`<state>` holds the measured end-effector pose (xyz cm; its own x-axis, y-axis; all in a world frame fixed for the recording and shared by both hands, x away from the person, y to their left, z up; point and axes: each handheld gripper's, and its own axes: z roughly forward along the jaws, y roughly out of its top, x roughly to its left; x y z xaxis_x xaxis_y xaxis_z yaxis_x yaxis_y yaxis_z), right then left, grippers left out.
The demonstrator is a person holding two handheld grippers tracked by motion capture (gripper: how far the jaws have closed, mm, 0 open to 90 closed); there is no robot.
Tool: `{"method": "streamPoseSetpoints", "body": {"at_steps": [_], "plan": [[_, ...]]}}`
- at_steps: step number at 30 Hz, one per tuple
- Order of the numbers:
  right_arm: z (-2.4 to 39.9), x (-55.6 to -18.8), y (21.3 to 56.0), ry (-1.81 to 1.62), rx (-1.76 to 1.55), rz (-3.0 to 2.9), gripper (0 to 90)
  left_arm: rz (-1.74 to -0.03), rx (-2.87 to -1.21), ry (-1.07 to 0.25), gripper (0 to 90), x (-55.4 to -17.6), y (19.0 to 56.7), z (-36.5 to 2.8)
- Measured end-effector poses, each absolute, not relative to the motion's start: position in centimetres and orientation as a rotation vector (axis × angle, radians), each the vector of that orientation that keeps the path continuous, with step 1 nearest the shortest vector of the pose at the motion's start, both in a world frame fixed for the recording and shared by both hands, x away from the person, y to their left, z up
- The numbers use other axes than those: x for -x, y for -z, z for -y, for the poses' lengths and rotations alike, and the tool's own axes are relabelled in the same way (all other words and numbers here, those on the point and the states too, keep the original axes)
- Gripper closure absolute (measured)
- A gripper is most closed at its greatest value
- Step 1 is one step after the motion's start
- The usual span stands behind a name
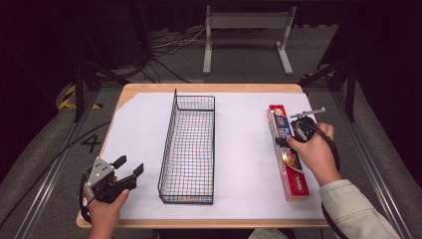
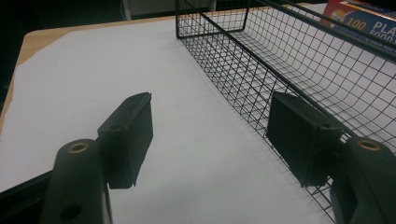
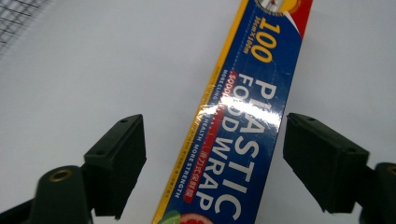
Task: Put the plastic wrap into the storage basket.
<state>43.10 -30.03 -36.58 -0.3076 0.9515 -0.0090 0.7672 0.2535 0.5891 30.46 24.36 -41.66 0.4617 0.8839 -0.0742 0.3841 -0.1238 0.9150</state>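
We are looking down on a wooden table (image 1: 130,89) covered by a white sheet (image 1: 239,149). A black wire basket (image 1: 189,149) is standing lengthwise at the centre of the sheet, running from six o'clock toward twelve o'clock.

At about three o'clock from the basket, well apart from it, a long plastic wrap box (image 1: 288,159) is lying flat on the sheet, its length running from roughly eleven o'clock to five o'clock. Its top is blue and red, with a yellow edge stripe.

Our right hand (image 1: 314,152) is holding the right gripper (image 1: 293,135) over the far half of the box. In the right gripper view, its jaws are spreading wide, one on each side of the box (image 3: 238,121), with white sheet showing between each pad and the box, so nothing is being gripped. The label there is reading "100 PLASTIC FOOD WRAP".

Our left hand (image 1: 102,206) is holding the left gripper (image 1: 130,167) at about eight o'clock from the basket, near the table's near left corner. In the left gripper view its jaws are also standing wide apart and holding nothing, above the bare sheet (image 2: 116,84), with the basket's (image 2: 280,70) long side wall running just beside the right-hand pad. A corner of the box (image 2: 359,21) is showing beyond the basket at one o'clock.
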Motion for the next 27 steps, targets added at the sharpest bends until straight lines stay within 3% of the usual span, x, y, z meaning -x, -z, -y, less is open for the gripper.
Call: {"method": "streamPoseSetpoints", "body": {"at_steps": [7, 15, 20, 22, 27], "plan": [[29.9, -44.2, 38.0, -0.57, -1.689, -2.136, 17.1, -1.098, -1.712, -0.629, 31.8, -30.4, 41.7, -24.4], [29.5, -44.9, 39.9, -0.474, -1.892, -2.06, 22.1, -1.107, -1.709, -0.629, 31.8, -30.4, 41.7, -24.4], [29.1, -45.3, 40.2, -0.406, -1.967, -2.073, 28.7, -1.107, -1.711, -0.629, 31.8, -30.4, 41.7, -24.4], [28.8, -45.5, 40.3, -0.376, -2.026, -2.068, 36.2, -1.107, -1.709, -0.632, 31.9, -30.4, 41.7, -24.4], [28.2, -45.8, 40.0, -0.292, -2.066, -2.031, 40.0, -1.109, -1.707, -0.636, 32.0, -30.4, 41.7, -24.5]]}}
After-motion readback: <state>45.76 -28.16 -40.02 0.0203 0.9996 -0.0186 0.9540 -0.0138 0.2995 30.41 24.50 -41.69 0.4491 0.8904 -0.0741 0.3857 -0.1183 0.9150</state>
